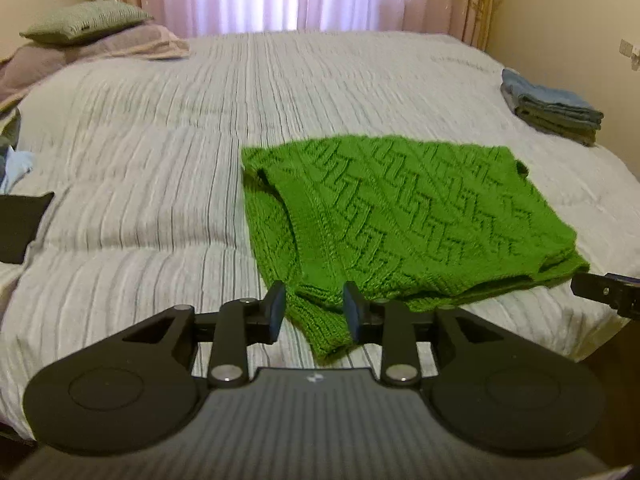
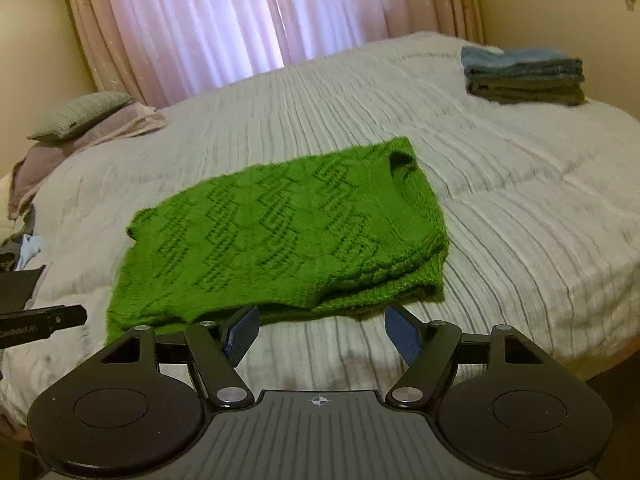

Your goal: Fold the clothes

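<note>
A folded green knitted sweater [image 1: 400, 220] lies on the striped grey bedspread [image 1: 160, 160]. It also shows in the right wrist view [image 2: 280, 232]. My left gripper [image 1: 316, 308] is open, its fingers on either side of the sweater's near left corner, which hangs toward the bed's front edge. My right gripper [image 2: 320, 328] is open and empty, just short of the sweater's near edge, over bare bedspread [image 2: 520, 220]. The right gripper's tip [image 1: 608, 292] shows at the right edge of the left wrist view, and the left gripper's tip [image 2: 44, 324] at the left edge of the right wrist view.
A stack of folded blue and grey clothes [image 2: 524, 76] sits at the far right of the bed. Pillows and a purple cloth [image 2: 84, 124] lie at the far left. Loose clothes [image 2: 24, 248] lie at the left edge. Pink curtains [image 2: 240, 20] hang behind the bed.
</note>
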